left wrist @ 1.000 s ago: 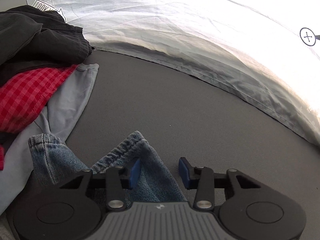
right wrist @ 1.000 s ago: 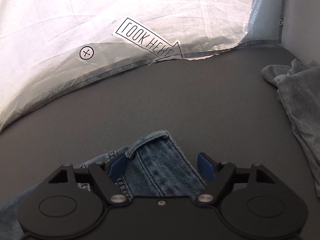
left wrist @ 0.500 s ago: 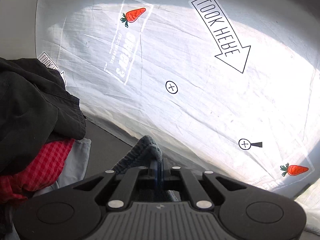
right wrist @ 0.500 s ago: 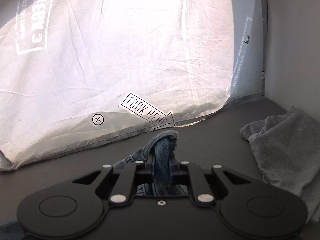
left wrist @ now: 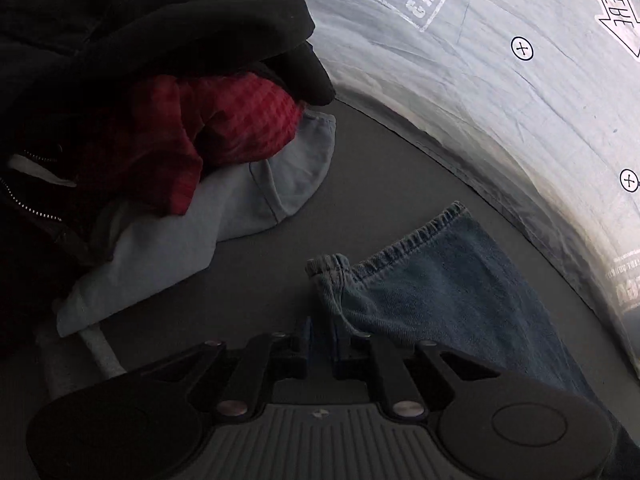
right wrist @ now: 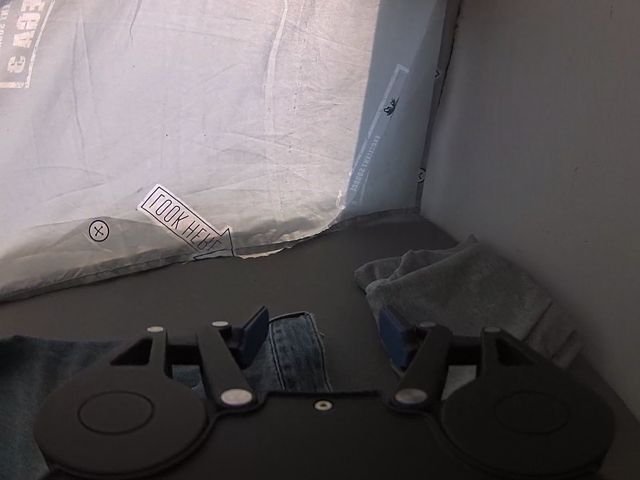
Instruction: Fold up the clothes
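Blue jeans [left wrist: 444, 292] lie flat on the dark grey table, hem toward the back sheet. My left gripper [left wrist: 322, 344] is low over the jeans' near left corner, its jaws nearly together with a small gap; a fold of denim sits at the tips and the grip itself is hard to judge. In the right wrist view my right gripper [right wrist: 320, 332] is open wide, and a strip of the jeans [right wrist: 298, 348] lies on the table between and below its fingers.
A pile of clothes stands left of the jeans: a black garment [left wrist: 160, 28] on top, a red checked one [left wrist: 224, 124], a light blue one [left wrist: 208, 224]. A grey garment [right wrist: 460, 284] lies by the right wall [right wrist: 540, 120]. A printed white sheet [right wrist: 200, 100] hangs behind.
Both grippers closed on the jeans and lifted them half a second ago. Now the jeans lie spread on the table, the right gripper has opened and let go, and the left jaws have parted slightly.
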`<move>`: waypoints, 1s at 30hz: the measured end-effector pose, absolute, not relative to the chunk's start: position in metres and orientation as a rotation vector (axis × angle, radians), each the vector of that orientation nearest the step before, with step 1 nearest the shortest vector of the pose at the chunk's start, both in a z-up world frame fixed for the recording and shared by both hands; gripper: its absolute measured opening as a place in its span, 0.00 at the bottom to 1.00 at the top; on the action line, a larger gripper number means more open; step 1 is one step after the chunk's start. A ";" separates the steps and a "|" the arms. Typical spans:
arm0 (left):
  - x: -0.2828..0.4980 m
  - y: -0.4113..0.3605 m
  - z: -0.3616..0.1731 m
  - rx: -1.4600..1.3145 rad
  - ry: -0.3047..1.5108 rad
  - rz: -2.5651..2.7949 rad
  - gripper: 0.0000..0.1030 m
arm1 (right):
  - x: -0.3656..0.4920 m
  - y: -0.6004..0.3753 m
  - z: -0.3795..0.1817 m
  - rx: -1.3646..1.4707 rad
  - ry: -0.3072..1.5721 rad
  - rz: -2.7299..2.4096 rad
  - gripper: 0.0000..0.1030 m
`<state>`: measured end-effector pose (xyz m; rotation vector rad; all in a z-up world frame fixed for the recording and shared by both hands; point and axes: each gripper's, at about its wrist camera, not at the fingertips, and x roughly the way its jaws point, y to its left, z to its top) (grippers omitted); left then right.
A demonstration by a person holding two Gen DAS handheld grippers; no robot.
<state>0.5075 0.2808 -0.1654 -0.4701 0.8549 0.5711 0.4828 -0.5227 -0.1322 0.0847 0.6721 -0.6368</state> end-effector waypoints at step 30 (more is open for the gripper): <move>0.704 0.278 -0.195 -0.118 0.857 0.127 0.09 | 0.499 -0.420 -0.146 0.284 0.768 -0.552 0.90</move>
